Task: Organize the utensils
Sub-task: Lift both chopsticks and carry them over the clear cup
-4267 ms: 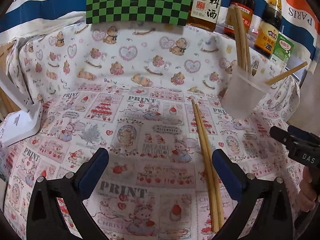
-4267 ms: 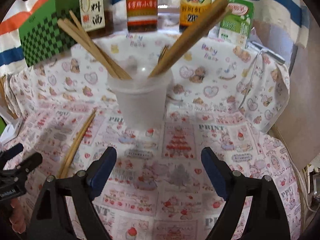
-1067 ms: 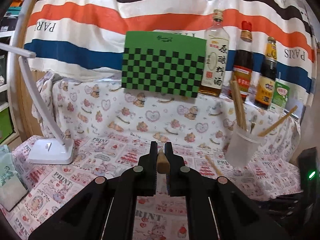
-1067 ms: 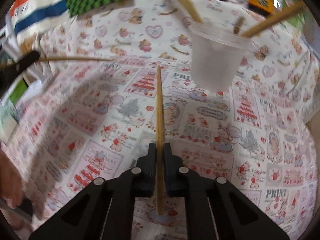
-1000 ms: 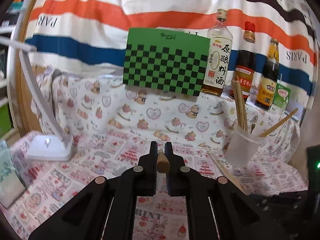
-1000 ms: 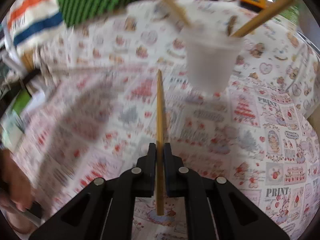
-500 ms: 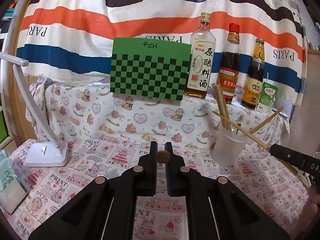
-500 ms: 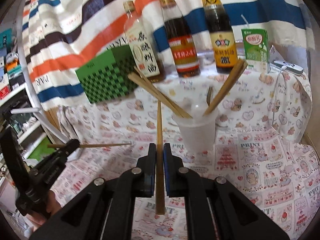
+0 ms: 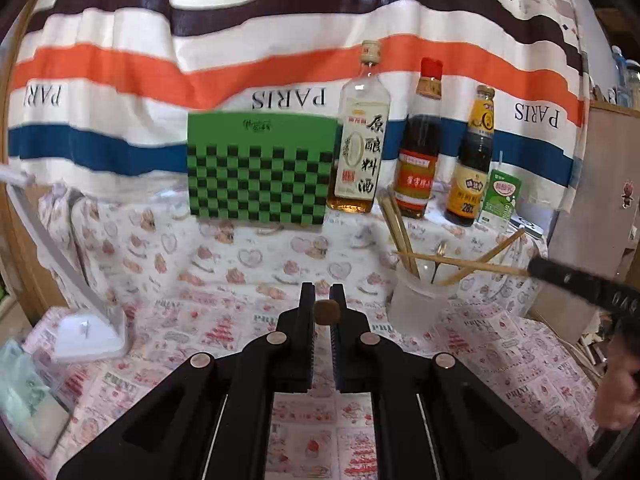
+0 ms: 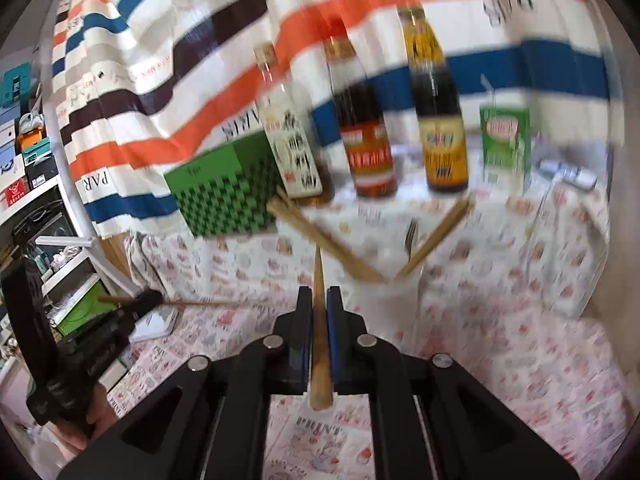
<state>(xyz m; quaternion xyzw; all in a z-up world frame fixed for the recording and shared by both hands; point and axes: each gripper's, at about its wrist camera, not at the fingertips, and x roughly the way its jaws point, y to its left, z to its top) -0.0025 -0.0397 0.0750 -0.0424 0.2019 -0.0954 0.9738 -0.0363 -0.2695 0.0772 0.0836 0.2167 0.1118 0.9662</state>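
Observation:
A frosted plastic cup (image 9: pixel 420 308) stands on the printed cloth and holds several wooden chopsticks and a small fork (image 9: pixel 439 254). My left gripper (image 9: pixel 322 296) is shut on a wooden chopstick (image 9: pixel 327 312), seen end-on, left of the cup. My right gripper (image 10: pixel 319 296) is shut on another chopstick (image 10: pixel 319 344), whose tip points towards the cup (image 10: pixel 384 300), slightly left of it. In the left wrist view that chopstick (image 9: pixel 460 263) lies level across the cup's rim, with the right gripper's fingers (image 9: pixel 576 282) at the right edge. The right wrist view shows the left gripper's fingers (image 10: pixel 136 308) at the left.
Behind the cup stand a green checkered box (image 9: pixel 260 172), three sauce bottles (image 9: pixel 416 152) and a green drink carton (image 9: pixel 500 196), all against a striped curtain. A white desk lamp (image 9: pixel 88 332) and a tissue pack (image 9: pixel 24 392) sit on the left. A hand (image 9: pixel 616 384) shows at the right edge.
Both grippers, open over the two lying chopsticks at first, now hold one each. Over the last second both rose, and the right chopstick swung up to the cup's rim.

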